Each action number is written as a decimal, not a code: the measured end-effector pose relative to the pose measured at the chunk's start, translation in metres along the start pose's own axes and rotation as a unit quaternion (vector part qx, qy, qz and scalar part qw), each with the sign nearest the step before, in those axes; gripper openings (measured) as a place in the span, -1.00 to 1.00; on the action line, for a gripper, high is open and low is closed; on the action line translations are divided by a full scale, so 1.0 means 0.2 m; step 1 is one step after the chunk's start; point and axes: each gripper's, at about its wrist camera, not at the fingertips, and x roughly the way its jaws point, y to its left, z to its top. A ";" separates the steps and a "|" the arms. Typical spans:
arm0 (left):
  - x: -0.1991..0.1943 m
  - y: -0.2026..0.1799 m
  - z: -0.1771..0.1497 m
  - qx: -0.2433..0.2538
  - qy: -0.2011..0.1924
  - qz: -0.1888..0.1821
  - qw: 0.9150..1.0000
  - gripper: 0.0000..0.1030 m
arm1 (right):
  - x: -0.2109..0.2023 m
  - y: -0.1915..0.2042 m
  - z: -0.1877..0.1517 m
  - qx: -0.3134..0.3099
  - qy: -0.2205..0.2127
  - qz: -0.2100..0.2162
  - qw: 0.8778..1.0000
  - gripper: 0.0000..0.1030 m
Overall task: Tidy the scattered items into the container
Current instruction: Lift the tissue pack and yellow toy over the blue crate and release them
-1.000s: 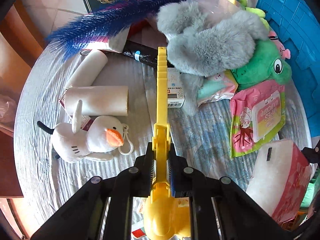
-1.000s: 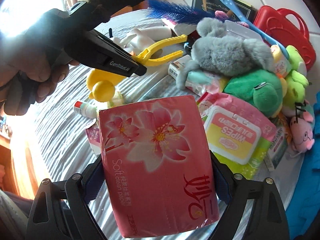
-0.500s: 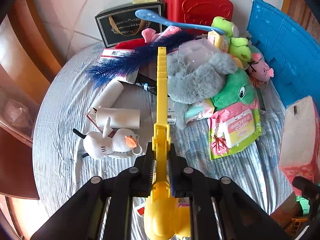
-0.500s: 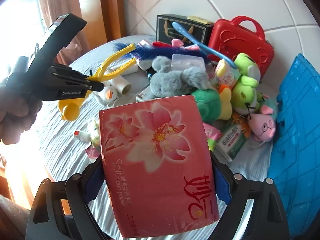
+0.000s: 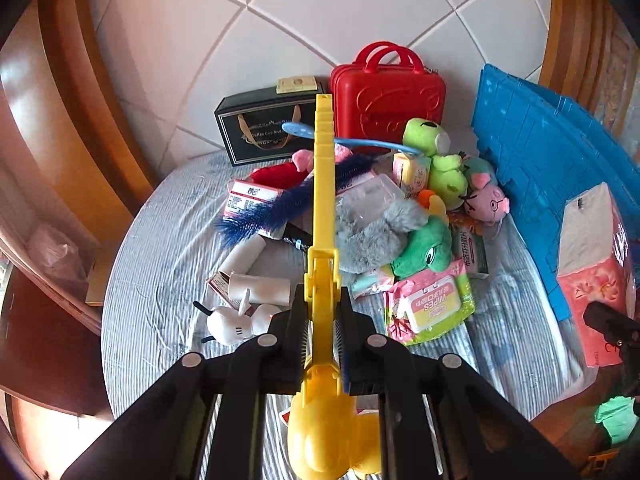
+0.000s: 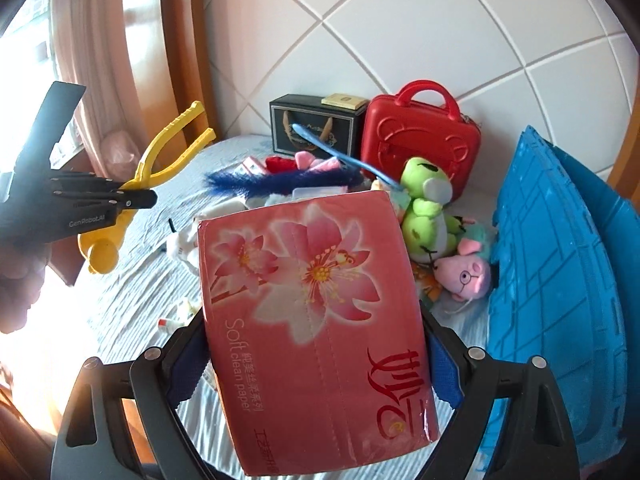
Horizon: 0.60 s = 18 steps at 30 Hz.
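Note:
My left gripper (image 5: 322, 328) is shut on a yellow duck-shaped snowball tong (image 5: 323, 208) and holds it high above the table; it also shows in the right wrist view (image 6: 168, 164). My right gripper (image 6: 316, 344) is shut on a pink soft tissue pack (image 6: 316, 320), seen too at the right of the left wrist view (image 5: 592, 252). The blue crate (image 5: 552, 168) stands at the table's right side (image 6: 560, 280). Plush toys, a wipes pack (image 5: 430, 306) and a blue feather brush (image 5: 280, 208) lie scattered on the table.
A red toy suitcase (image 5: 386, 92) and a black gift bag (image 5: 264, 128) stand at the back by the tiled wall. A white duck plush (image 5: 234, 322) and paper rolls (image 5: 260, 288) lie left. Wooden furniture flanks the round striped table (image 5: 160, 260).
Both grippers have lifted up and back from the table with their loads; the items below look smaller. The tissue pack has moved toward the blue crate.

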 end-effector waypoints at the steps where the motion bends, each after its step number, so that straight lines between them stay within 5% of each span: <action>1: -0.03 0.00 0.01 -0.001 -0.006 0.000 1.000 -0.76 | -0.03 0.00 0.01 0.000 -0.005 -0.001 1.000 0.77; 18: -0.43 -0.24 0.22 0.000 -0.085 0.021 0.996 -0.76 | -0.50 -0.18 0.19 -0.015 -0.102 0.011 0.995 0.77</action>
